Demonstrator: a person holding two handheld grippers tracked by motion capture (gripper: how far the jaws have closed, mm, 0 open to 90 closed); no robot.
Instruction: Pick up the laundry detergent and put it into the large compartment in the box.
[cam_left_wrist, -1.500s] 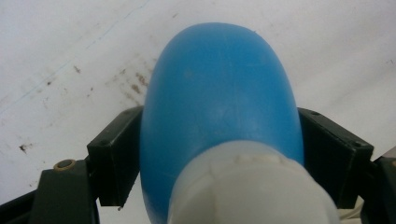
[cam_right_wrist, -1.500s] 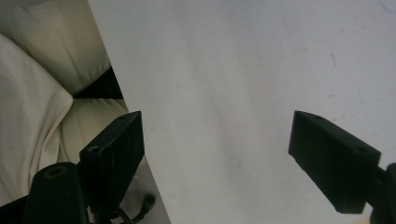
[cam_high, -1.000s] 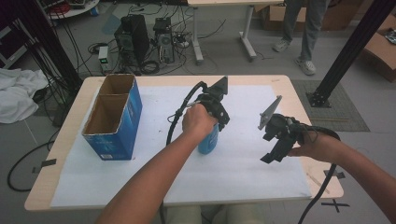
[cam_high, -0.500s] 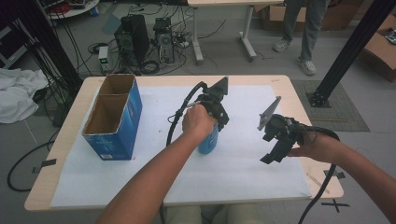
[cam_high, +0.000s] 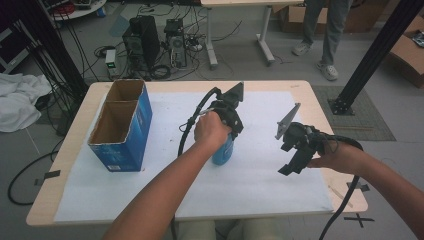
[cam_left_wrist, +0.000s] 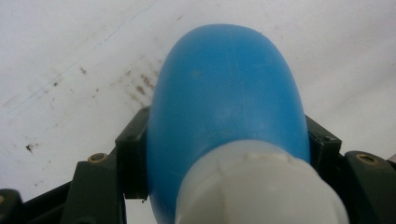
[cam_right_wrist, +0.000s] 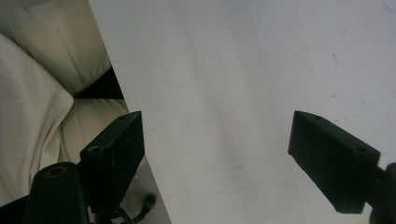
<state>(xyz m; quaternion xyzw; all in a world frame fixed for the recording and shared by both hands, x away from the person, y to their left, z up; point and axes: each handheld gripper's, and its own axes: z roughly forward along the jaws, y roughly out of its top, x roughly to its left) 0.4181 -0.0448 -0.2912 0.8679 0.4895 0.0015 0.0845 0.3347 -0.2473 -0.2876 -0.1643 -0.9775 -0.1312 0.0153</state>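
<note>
Blue bottle (cam_left_wrist: 224, 102), white cap (cam_left_wrist: 261, 186); blue box (cam_high: 131, 135).

Black left gripper (cam_high: 226, 131), black right gripper (cam_high: 295, 157), thick black cables, brass-coloured screws, bare forearms

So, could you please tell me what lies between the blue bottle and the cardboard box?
Only bare white table cover between the blue bottle and the cardboard box, as the high view shows.

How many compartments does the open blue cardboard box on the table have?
2. The blue cardboard box has a far compartment by the table's back edge and a near compartment toward the person. Both look empty, though their floors are partly hidden.
</note>
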